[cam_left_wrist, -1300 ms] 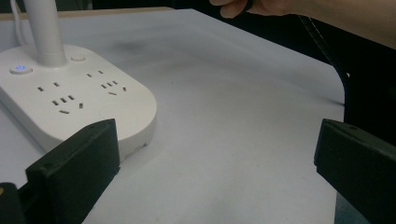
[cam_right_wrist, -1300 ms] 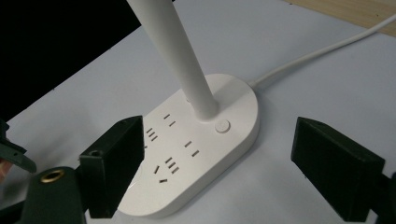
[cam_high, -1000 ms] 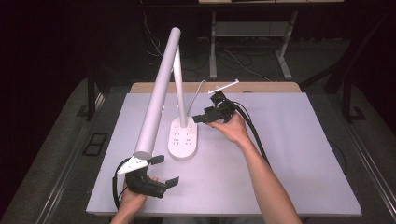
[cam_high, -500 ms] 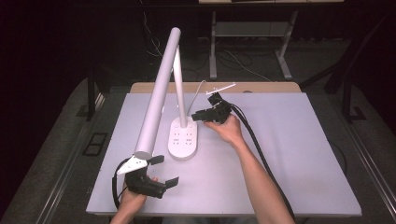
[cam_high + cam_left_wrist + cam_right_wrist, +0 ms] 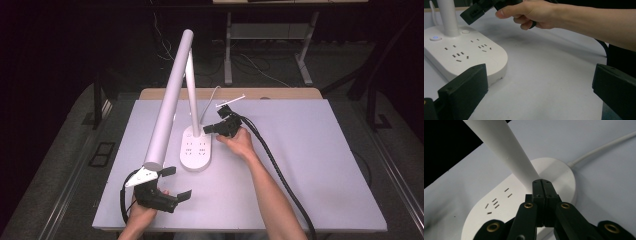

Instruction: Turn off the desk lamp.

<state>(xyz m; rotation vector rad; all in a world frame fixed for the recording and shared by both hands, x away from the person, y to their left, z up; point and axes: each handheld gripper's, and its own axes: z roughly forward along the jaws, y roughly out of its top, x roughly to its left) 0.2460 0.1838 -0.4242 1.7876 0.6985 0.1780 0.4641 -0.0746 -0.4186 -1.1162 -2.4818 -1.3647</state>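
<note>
Desk lamp with socket base (image 5: 196, 150) standing left of centre on the worktop (image 5: 320, 165). Over the last second the right claw (image 5: 207, 129) has travelled leftward from beside the base to a position over its rear end, next to the upright stem (image 5: 192, 90); the likely aim is the lit touch button (image 5: 434, 38) at the stem's foot, so a press appears imminent rather than done. In the right gripper view the jaws are pressed together with nothing between them, their tips close above the base. The left claw (image 5: 175, 184) has kept its place near the front edge of the worktop, under the tip of the lamp head (image 5: 167, 107), jaws spread wide and empty. Whether the right claw touches the base cannot be made out; the button is hidden behind its jaws in the right gripper view.
</note>
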